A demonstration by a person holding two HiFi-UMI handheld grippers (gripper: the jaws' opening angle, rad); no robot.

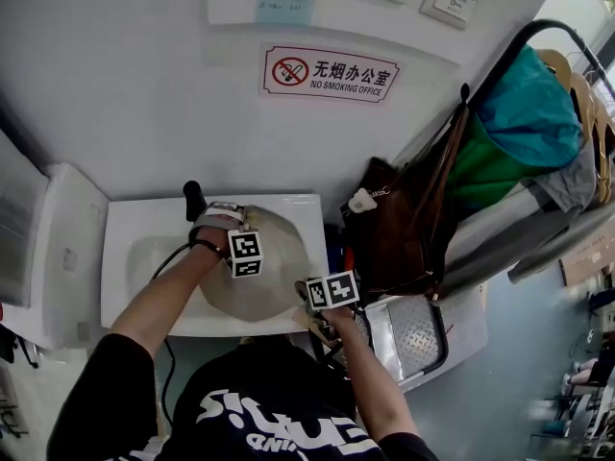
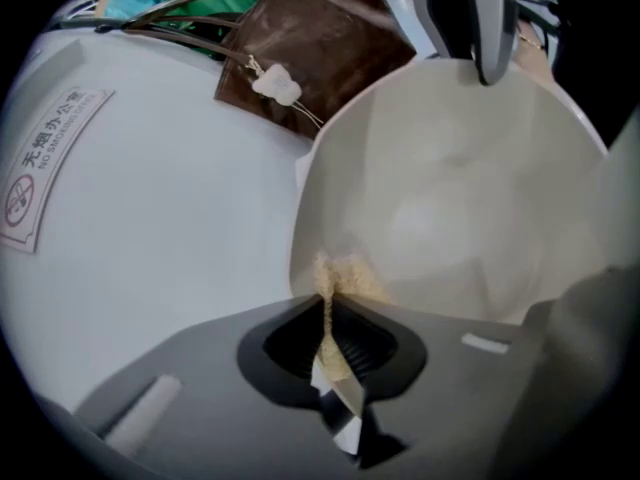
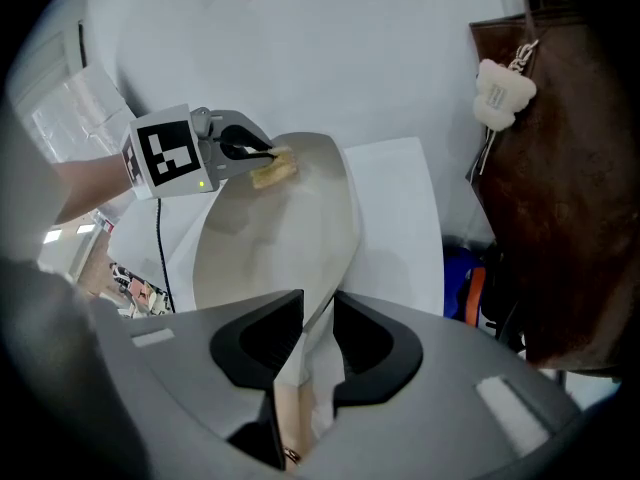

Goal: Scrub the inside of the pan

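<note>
A cream pan (image 1: 272, 279) is held tilted over the white sink (image 1: 130, 236). My right gripper (image 3: 312, 313) is shut on the pan's near edge or handle, which shows as a thin pale strip between the jaws. My left gripper (image 2: 330, 306) is shut on a small tan scrub pad (image 2: 343, 278), which sits at the pan's rim against the pale inner wall (image 2: 455, 193). In the right gripper view the pad (image 3: 272, 171) sticks out of the left gripper (image 3: 232, 150) at the far top of the pan (image 3: 270, 238). In the head view the left gripper (image 1: 242, 250) is over the pan and the right gripper (image 1: 325, 296) is at its lower right.
A black tap (image 1: 195, 200) stands at the back of the sink. A brown leather bag (image 1: 408, 229) with a white charm hangs close on the right. A no-smoking sign (image 1: 330, 73) is on the white wall behind. Clothes hang at far right.
</note>
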